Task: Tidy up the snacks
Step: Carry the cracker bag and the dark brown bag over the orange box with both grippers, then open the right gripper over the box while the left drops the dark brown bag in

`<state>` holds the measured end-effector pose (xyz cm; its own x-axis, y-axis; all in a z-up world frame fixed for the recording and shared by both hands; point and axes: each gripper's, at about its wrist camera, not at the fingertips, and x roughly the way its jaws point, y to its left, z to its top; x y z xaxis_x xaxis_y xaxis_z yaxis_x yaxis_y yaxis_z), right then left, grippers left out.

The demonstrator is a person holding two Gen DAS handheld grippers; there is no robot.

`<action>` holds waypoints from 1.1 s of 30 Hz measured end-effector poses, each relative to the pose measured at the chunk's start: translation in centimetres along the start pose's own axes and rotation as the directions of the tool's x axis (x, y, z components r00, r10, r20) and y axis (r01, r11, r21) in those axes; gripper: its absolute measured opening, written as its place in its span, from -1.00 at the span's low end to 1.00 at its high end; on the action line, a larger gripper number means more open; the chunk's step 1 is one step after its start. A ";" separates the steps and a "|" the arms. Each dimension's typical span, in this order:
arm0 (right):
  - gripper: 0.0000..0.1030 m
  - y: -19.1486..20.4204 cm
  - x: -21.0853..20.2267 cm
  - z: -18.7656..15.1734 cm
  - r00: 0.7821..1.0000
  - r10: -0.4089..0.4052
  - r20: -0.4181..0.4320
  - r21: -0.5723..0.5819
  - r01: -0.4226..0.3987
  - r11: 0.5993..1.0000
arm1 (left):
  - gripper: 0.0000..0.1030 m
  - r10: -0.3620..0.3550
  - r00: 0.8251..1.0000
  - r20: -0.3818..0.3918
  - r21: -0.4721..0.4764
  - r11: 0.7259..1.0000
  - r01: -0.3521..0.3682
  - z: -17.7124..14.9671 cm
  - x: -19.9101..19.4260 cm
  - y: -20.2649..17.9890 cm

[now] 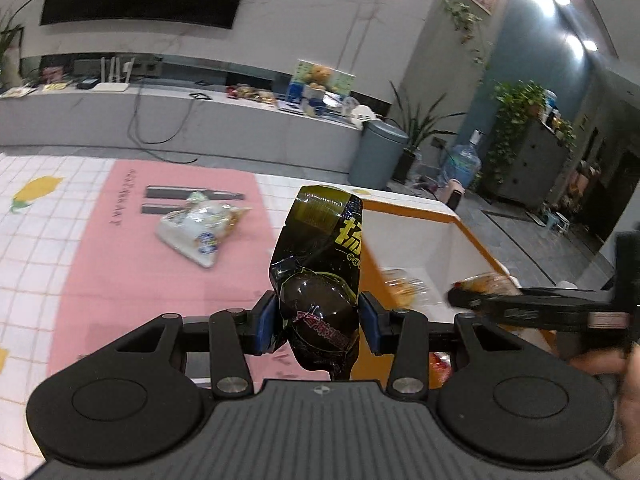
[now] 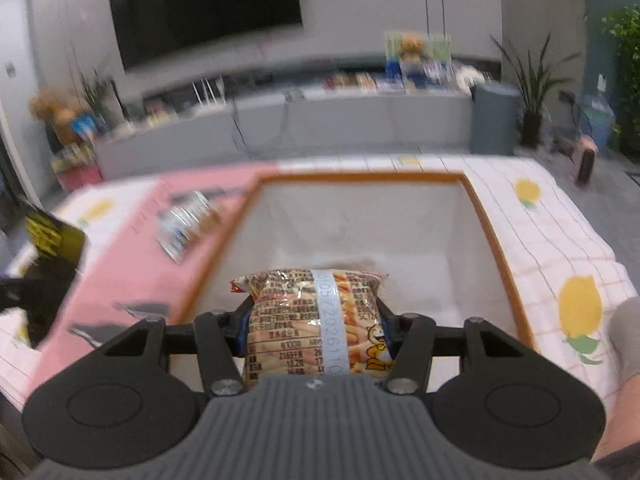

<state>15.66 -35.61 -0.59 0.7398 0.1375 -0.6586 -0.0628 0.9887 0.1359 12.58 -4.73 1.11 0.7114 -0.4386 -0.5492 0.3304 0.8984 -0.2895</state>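
Note:
My left gripper (image 1: 318, 322) is shut on a dark green and black snack packet (image 1: 320, 264), held upright above the pink mat next to the box's left wall. My right gripper (image 2: 314, 328) is shut on an orange snack packet (image 2: 316, 312), held over the open white box with an orange rim (image 2: 360, 178). The box also shows in the left wrist view (image 1: 472, 236), with the right gripper and its orange packet (image 1: 484, 284) over it. A white snack bag (image 1: 202, 230) lies on the pink mat; it also shows in the right wrist view (image 2: 186, 226).
The table has a white checked cloth with lemon prints (image 2: 576, 308) and a pink mat (image 1: 132, 264). Behind it are a long grey bench (image 1: 200, 120) with clutter, a grey bin (image 1: 378, 156) and potted plants. A hand shows at the right edge (image 2: 628, 344).

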 end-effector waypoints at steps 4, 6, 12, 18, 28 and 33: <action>0.05 -1.0 2.0 1.0 0.996 -0.031 -0.083 -0.003 0.031 1.000 | -0.04 -0.016 1.000 0.009 0.010 1.000 0.016 0.6 1.4 -2.5; 0.05 -1.3 3.0 1.6 0.993 -0.033 -0.117 0.001 0.033 0.999 | -0.04 -0.018 1.000 0.010 0.024 1.000 0.018 0.9 2.1 -3.6; 0.05 -1.3 5.2 2.1 0.984 -0.044 -0.171 -0.060 0.034 0.998 | -0.04 -0.021 1.000 -0.004 0.033 0.999 0.022 1.0 4.1 -5.3; 0.05 -1.2 6.4 1.9 0.980 -0.002 -0.198 -0.058 -0.010 0.998 | -0.04 -0.002 1.000 0.001 -0.005 1.000 0.002 1.0 4.7 -5.6; 0.10 -0.1 6.4 1.7 0.971 0.090 -0.221 -0.071 -0.108 0.992 | -0.04 0.065 0.998 -0.023 0.002 0.998 -0.065 0.9 4.6 -7.1; 0.35 -0.7 4.6 2.3 0.980 0.119 -0.161 -0.042 -0.127 0.991 | -0.04 0.054 0.998 -0.025 -0.022 0.998 -0.055 0.7 3.8 -7.5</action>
<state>20.61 -35.81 -2.00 0.6092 0.2614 -0.7487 -0.1843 0.9649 0.1870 13.23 -13.10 1.73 0.7124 -0.3897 -0.5836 0.2772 0.9203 -0.2762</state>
